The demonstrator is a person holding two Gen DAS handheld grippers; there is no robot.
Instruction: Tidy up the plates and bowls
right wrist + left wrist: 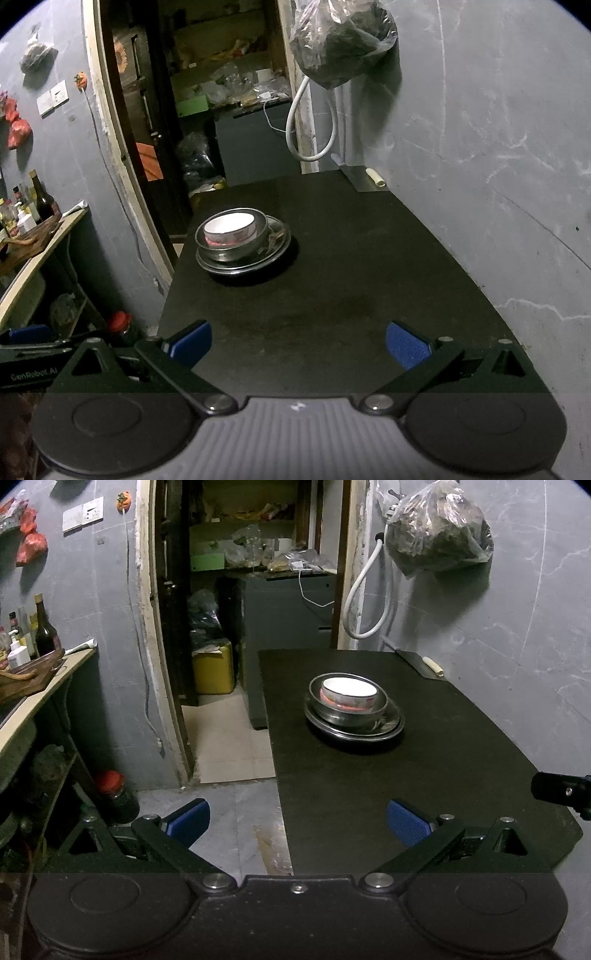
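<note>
Plates and bowls stood nested in one stack toward the far left part of the black worktop (461, 775): a white bowl (349, 691) with a red pattern sat inside a steel bowl (347, 709), which rested on a steel plate (354, 725), with what looked like a dark plate beneath it. By the look of it, the stacking step was done or nearly so, since no loose dish showed elsewhere on the surface. Both tools hung back at the near edge, well apart from the stack. The left tool (298, 825) was spread wide and held nothing; the right tool (298, 345) was likewise spread and bare. Any further move would probably call for reaching forward to square the stack or lift it whole, gripping a rim without tipping the inner bowl. A cleaver (419, 663) lay at the far corner against the wall, and a filled plastic bag (439, 528) hung above it. Nothing lay between the tools and the stack.
</note>
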